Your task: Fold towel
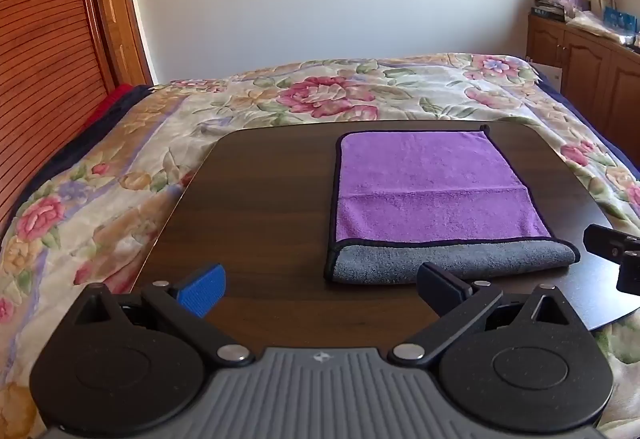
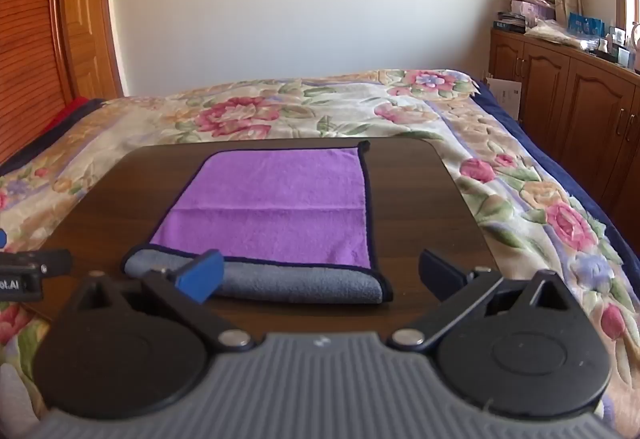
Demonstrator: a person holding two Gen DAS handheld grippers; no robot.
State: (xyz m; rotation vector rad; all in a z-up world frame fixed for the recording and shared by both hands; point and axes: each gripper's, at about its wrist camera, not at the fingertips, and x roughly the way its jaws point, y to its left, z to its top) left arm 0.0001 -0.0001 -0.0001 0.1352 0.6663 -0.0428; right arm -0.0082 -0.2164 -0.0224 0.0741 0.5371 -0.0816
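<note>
A purple towel with a grey underside and dark trim lies folded on a dark wooden tray table. The grey fold faces me at the near edge. It also shows in the right wrist view on the table. My left gripper is open and empty, just short of the towel's near left corner. My right gripper is open and empty, in front of the towel's near edge. The right gripper's side shows at the right of the left wrist view.
The table sits on a bed with a floral blanket. A wooden slatted door stands at the left. Wooden cabinets with clutter on top line the right wall.
</note>
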